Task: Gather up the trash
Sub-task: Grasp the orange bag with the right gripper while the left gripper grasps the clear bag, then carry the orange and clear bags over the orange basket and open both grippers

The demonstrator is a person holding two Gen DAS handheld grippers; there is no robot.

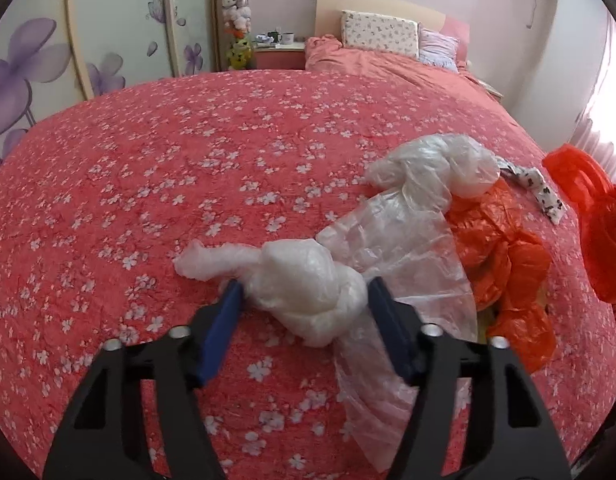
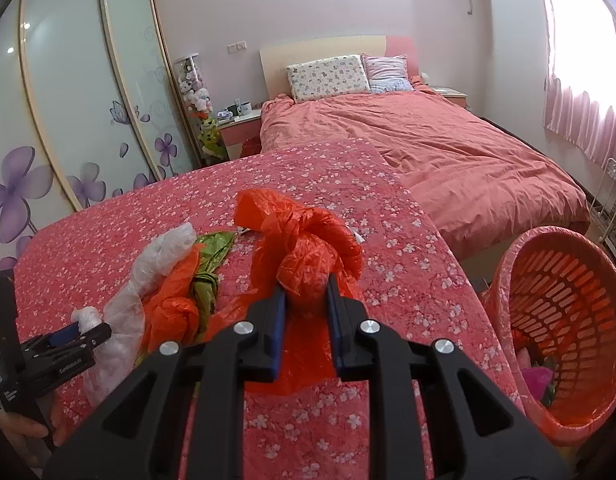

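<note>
On the flowered red bedspread [image 1: 148, 184], near its right-hand edge, lies the trash: a knotted clear plastic bag [image 1: 308, 300], a second clear bag [image 1: 435, 168] beyond it, loose orange plastic [image 1: 503, 264] beside them, and a green scrap [image 2: 212, 260] seen in the right wrist view. The knotted clear bag runs crosswise to the left tongs, its long axis from the upper left tail to the lower right knot, with a flat sheet trailing toward the camera. The knotted orange bag [image 2: 308, 256] stands lifted off the spread, its loose end pointing up and to the left.

Left gripper [image 1: 304, 292]: jaws partly open, one blue pad at each side of the knot. The pads appear to touch the plastic; a firm grip cannot be confirmed. Right gripper [image 2: 306, 292]: jaws narrow, clamped on the lower bunch of the orange bag.

Open room: the spread to the left of the pile is bare and wide. To the right the spread's edge drops off, and an orange slatted basket [image 2: 567, 320] stands just beside it, tilted, with some items at its bottom. A made bed [image 2: 447, 152] lies beyond, a wardrobe [image 2: 80, 92] at left.
</note>
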